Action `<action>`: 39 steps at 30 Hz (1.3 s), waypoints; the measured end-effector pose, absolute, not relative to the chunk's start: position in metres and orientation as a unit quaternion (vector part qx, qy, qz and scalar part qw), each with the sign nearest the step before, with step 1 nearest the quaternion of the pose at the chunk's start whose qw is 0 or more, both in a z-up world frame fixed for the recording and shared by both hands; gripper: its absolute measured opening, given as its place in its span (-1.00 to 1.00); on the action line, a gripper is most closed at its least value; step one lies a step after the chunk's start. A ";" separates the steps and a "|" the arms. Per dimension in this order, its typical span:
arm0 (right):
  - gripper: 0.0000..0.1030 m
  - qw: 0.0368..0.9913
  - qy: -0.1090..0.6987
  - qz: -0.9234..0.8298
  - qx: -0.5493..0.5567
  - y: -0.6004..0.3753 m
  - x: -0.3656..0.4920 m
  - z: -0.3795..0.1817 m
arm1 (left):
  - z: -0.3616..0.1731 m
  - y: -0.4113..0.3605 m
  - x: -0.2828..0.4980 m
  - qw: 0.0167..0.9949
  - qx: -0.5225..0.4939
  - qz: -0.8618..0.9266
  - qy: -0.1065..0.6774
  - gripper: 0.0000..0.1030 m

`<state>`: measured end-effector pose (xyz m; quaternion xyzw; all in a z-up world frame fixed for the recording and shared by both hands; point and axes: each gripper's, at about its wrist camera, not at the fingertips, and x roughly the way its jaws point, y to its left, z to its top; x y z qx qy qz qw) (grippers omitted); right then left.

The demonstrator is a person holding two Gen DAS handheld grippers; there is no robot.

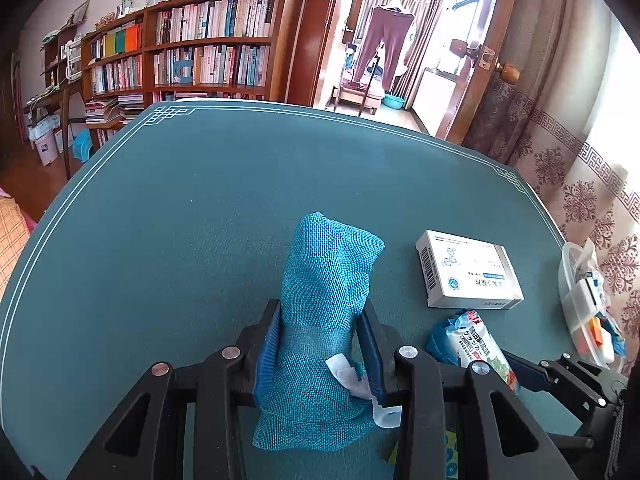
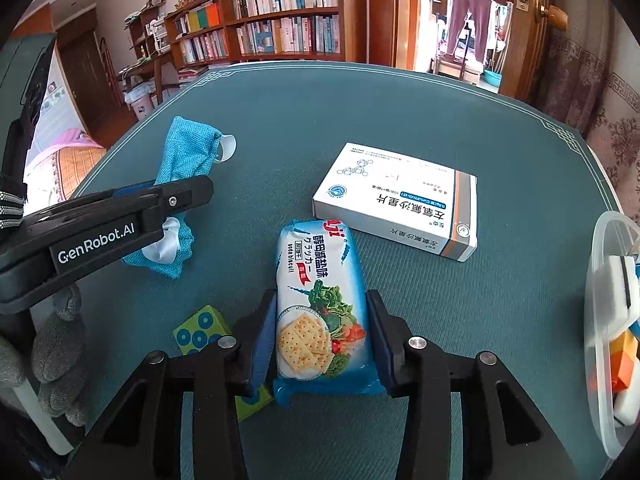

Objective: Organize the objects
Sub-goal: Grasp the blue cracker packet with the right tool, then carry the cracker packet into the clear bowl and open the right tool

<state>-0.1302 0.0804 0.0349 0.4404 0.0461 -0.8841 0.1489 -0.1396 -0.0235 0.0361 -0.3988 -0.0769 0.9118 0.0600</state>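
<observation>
My left gripper (image 1: 320,316) is shut on a blue knitted cloth (image 1: 324,280) with a white label, held above the green table; both also show in the right wrist view, the cloth (image 2: 184,152) at the left and the gripper (image 2: 200,190) beside it. My right gripper (image 2: 322,304) is shut on a packet of soda biscuits (image 2: 320,304), which also shows in the left wrist view (image 1: 472,344). A white medicine box (image 2: 400,200) lies flat on the table beyond the packet; it shows in the left wrist view (image 1: 468,268) to the right of the cloth.
A clear plastic container (image 2: 612,320) with small items stands at the table's right edge. A green block with blue rings (image 2: 200,330) lies under my right gripper. The green table (image 1: 200,200) stretches ahead. Bookshelves and an open door stand behind.
</observation>
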 end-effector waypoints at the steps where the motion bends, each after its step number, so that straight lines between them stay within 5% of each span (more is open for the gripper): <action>1: -0.16 0.148 0.043 -0.884 0.441 0.080 -0.128 0.035 | 0.036 -0.023 -0.140 0.063 -0.399 0.911 -0.078 -0.23; 39: -0.18 0.018 -0.100 -0.926 0.364 0.217 -0.045 0.095 | 0.042 0.046 -0.105 0.179 -0.384 0.905 -0.024 -0.23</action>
